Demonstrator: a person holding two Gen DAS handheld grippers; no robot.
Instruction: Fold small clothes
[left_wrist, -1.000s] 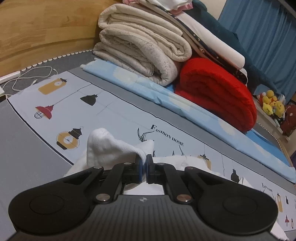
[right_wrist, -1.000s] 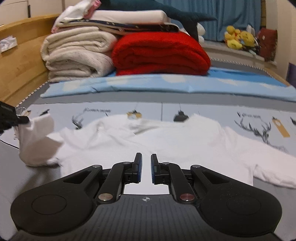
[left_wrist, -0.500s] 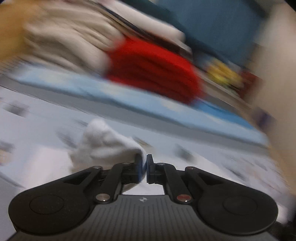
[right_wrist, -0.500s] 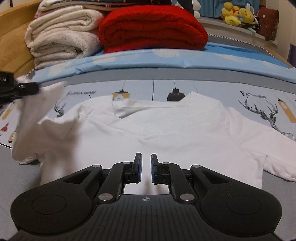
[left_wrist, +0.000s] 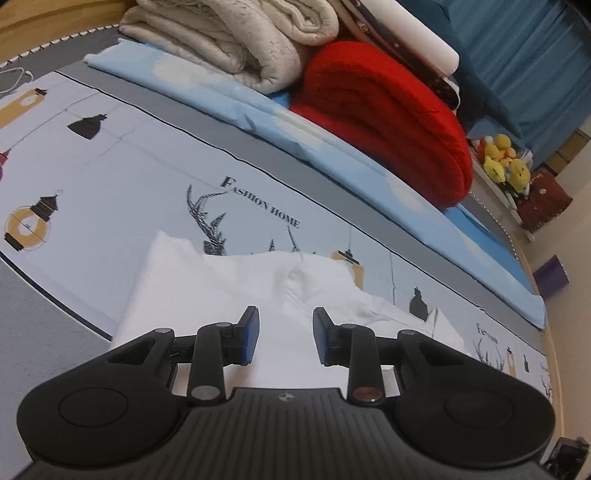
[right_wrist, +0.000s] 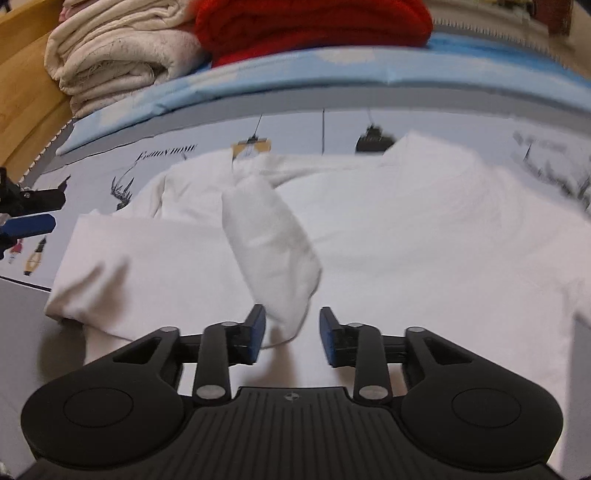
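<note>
Lying spread sideways, white shirt (right_wrist: 406, 229) points its collar toward the blankets (right_wrist: 122, 62).

Open bedsheet in front, stacked bedding behind

Folded blankets (left_wrist: 240, 40) and a red blanket (left_wrist: 388, 122) blocked the far side; the printed sheet (left_wrist: 129, 177) left lay clear.

Bed covered by a grey and pale printed sheet (left_wrist: 155, 155) with lantern and antler motifs. Wooden headboard (right_wrist: 26, 92) at the far left. Blue curtain (left_wrist: 524, 62) at the back. Ledge beside the bed holds yellow plush toys (left_wrist: 504, 158). Dim indoor light.
</note>
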